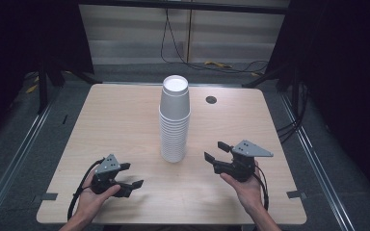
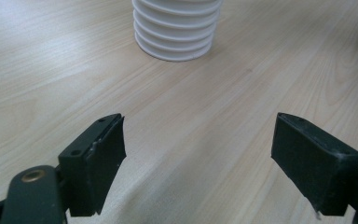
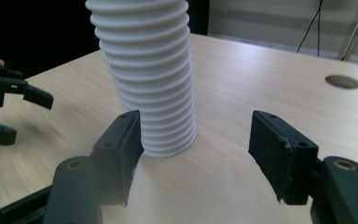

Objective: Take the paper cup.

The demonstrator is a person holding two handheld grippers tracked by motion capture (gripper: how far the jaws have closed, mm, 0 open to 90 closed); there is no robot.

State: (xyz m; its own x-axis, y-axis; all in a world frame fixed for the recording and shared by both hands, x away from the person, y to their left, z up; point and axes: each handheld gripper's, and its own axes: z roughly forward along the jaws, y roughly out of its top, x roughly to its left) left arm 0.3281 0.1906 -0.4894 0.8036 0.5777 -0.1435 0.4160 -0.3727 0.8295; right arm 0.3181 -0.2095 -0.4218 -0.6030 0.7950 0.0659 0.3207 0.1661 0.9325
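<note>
A tall stack of white paper cups [image 1: 174,119] is seen standing upright, mouth down, near the middle of the wooden table [image 1: 115,125]; it is taken here as the landmark; the left gripper [image 1: 131,175] is held low on the person's side of the stack and off to its left, well apart from it, its jaws spread wide with nothing between them; in the left gripper view only bare tabletop [image 2: 205,112] is framed between the black jaws, and the ribbed foot of the stack [image 2: 176,32] is seen farther ahead; the right gripper [image 1: 217,151] is held to the right of the stack and nearer to it, though apart from it, its jaws likewise spread and empty; in the right gripper view the stack [image 3: 147,79] rises just beyond the jaws, nearer one of them, and the other gripper [image 3: 9,100] is seen beyond it at the picture's left edge; a round cable hole [image 1: 211,100] lies behind and to the right of the stack; no cup is seen lifted off or set aside, so the work is judged to be at its very start; the approach, the grasp of a cup and whatever separating or placing follows are all judged to be left undone
</note>
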